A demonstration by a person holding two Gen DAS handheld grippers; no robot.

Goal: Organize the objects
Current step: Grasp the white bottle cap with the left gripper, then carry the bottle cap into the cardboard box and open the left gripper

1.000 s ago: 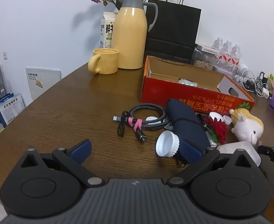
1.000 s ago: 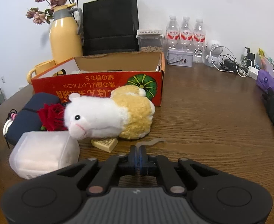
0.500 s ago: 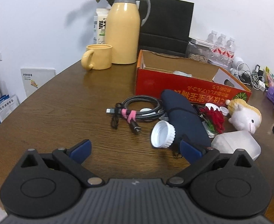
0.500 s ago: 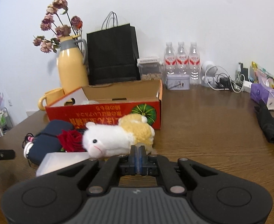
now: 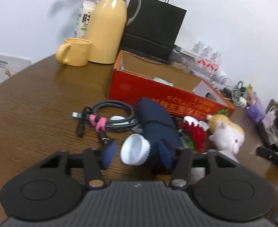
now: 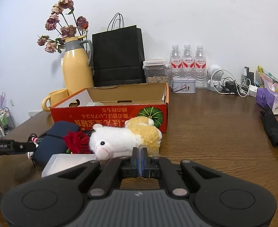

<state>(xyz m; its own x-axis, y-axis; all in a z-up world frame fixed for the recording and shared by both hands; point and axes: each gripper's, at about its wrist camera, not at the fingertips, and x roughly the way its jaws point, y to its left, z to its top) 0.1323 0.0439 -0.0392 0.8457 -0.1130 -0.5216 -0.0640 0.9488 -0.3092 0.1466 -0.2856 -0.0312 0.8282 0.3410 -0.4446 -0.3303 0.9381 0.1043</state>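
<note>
My left gripper (image 5: 137,154) hovers low over the wooden table, its jaws closing around a white screw cap (image 5: 135,152) on the near end of a navy blue pouch (image 5: 156,121). The blue pads do not press on the cap; a gap shows on the left side. A coiled grey cable (image 5: 112,115) with a pink tie lies left of the pouch. A red rose (image 6: 76,141) and a white-and-yellow plush animal (image 6: 120,140) lie before the open red cardboard box (image 6: 108,115). My right gripper (image 6: 140,162) is shut with nothing in it, just in front of the plush.
A translucent plastic container (image 6: 69,162) sits beside the rose. A yellow thermos (image 6: 76,71), yellow mug (image 5: 74,52) and black paper bag (image 6: 118,56) stand behind the box. Water bottles (image 6: 188,62), tangled chargers (image 6: 231,85) and a folded black umbrella (image 6: 273,130) lie to the right.
The left gripper's jaws have narrowed from wide open around the white cap, and it moved closer and lower with a tilt. The right gripper rose away from the plush.
</note>
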